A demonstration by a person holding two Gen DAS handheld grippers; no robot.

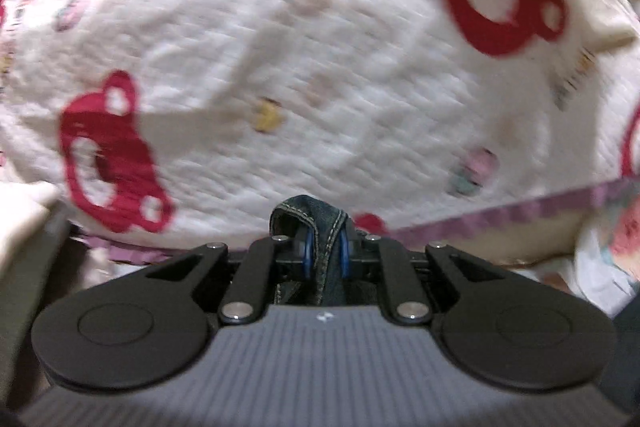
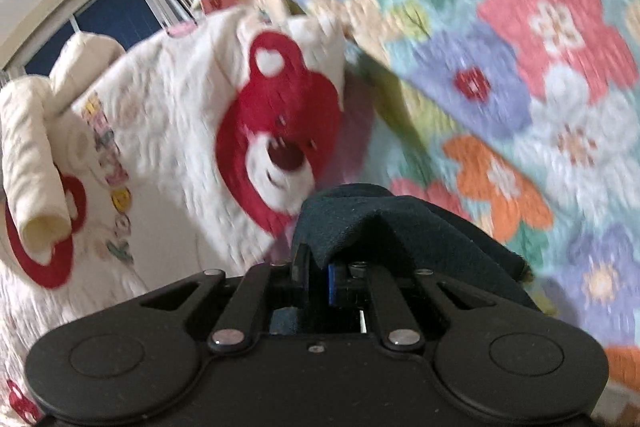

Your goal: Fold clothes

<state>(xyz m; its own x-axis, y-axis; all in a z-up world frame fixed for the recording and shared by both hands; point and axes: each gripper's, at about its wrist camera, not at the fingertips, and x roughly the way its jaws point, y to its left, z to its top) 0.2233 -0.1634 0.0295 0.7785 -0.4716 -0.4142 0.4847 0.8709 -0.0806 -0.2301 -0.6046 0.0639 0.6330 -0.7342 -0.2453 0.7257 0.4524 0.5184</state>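
My left gripper point(image 1: 322, 251) is shut on a stitched edge of dark blue denim point(image 1: 308, 219), which pokes up between the blue pads. My right gripper point(image 2: 318, 279) is shut on a dark blue cloth point(image 2: 400, 239) that drapes over its right finger and off to the right. Whether both hold the same garment cannot be told. Most of the garment is hidden below the grippers. Both views are blurred by motion.
A white quilt with red bear faces point(image 1: 320, 67) fills the left wrist view and shows in the right wrist view point(image 2: 180, 131). A flowered quilt point(image 2: 520, 67) lies at the right. A rolled cream cloth point(image 2: 32, 163) and a window point(image 2: 112, 19) are at the left.
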